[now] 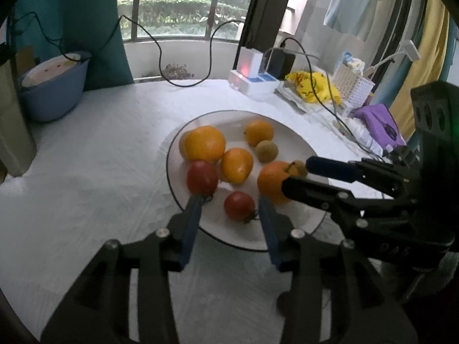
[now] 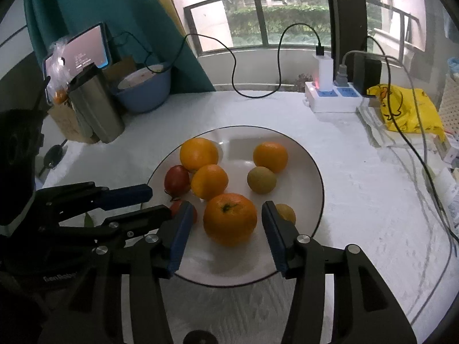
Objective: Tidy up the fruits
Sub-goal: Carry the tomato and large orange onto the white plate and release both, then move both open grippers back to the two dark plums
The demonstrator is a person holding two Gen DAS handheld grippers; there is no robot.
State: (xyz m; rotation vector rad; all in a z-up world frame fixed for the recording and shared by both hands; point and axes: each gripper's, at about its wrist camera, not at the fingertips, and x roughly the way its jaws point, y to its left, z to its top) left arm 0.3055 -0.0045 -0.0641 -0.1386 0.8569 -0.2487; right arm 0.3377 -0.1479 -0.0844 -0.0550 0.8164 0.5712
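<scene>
A white plate point(image 1: 226, 119) point(image 2: 304, 172) holds several oranges, two red tomatoes and small yellow-green fruits. In the left wrist view my left gripper point(image 1: 229, 200) stands open around a red tomato point(image 1: 239, 206), with gaps on both sides; another tomato point(image 1: 202, 177) lies just beyond its left finger. In the right wrist view my right gripper point(image 2: 226, 206) is open astride a large orange point(image 2: 229, 219), its pads close to the fruit but apart from it. A small yellow fruit point(image 2: 285, 213) sits behind the right finger. The left gripper point(image 2: 160, 203) reaches in from the left.
A blue basin point(image 2: 143, 89), a steel tumbler point(image 2: 97, 106) and a lit screen point(image 2: 80, 51) stand at the back left. A power strip point(image 2: 330, 97) with cables, a yellow bag point(image 2: 407, 109), a white basket point(image 1: 352, 83) and a purple cloth point(image 1: 378, 123) crowd the right side.
</scene>
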